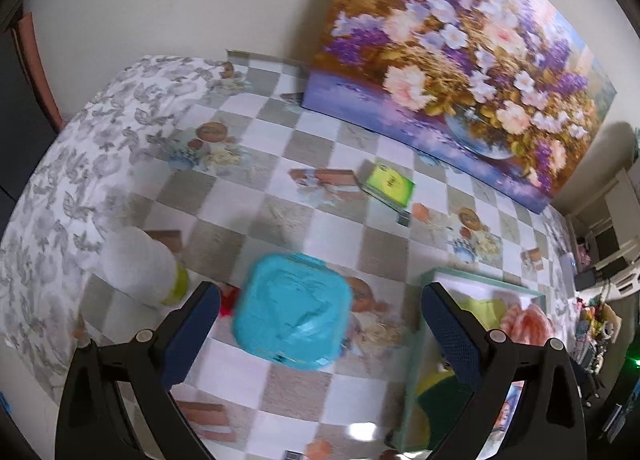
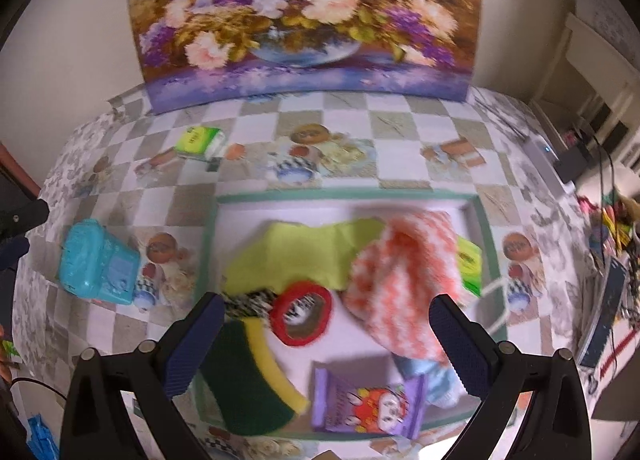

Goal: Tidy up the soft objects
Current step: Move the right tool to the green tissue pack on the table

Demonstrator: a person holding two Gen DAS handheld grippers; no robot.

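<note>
Left gripper [image 1: 320, 324]: fingers spread wide, nothing between them. Directly ahead of the gap sits the turquoise plastic case [image 1: 292, 310], lying flat on the checkered tablecloth [image 1: 248, 108], clear of both pads. It looks rigid, so I judge it is not one of the soft items. A white bottle with a yellow-green base [image 1: 140, 266] lies on its side just off my left finger, its long axis running across the view.

Right gripper [image 2: 326, 340]: fingers also wide apart and empty, hovering over the shallow green-rimmed tray [image 2: 490, 232]. In the tray: a yellow-green cloth [image 2: 304, 250] at the back, an orange-and-white fluffy cloth [image 2: 400, 280] overlapping it on the right, a green-and-yellow sponge [image 2: 248, 384] near my left pad, a red ring toy on a black-and-white checked strip [image 2: 301, 314], and a purple snack packet [image 2: 366, 404].

Relation that matters: the tray lies to the right of the left gripper, its near corner just beside that gripper's right finger, while the right gripper is already above it. I judge the right is better placed for anything inside the tray, the left for whatever remains out on the cloth.

Hard to read: both views are motion-blurred. A pale blue item [image 2: 432, 376] is partly behind my right finger; I cannot identify it. The green box [image 1: 388, 184] beyond the case is too blurred to name.
</note>
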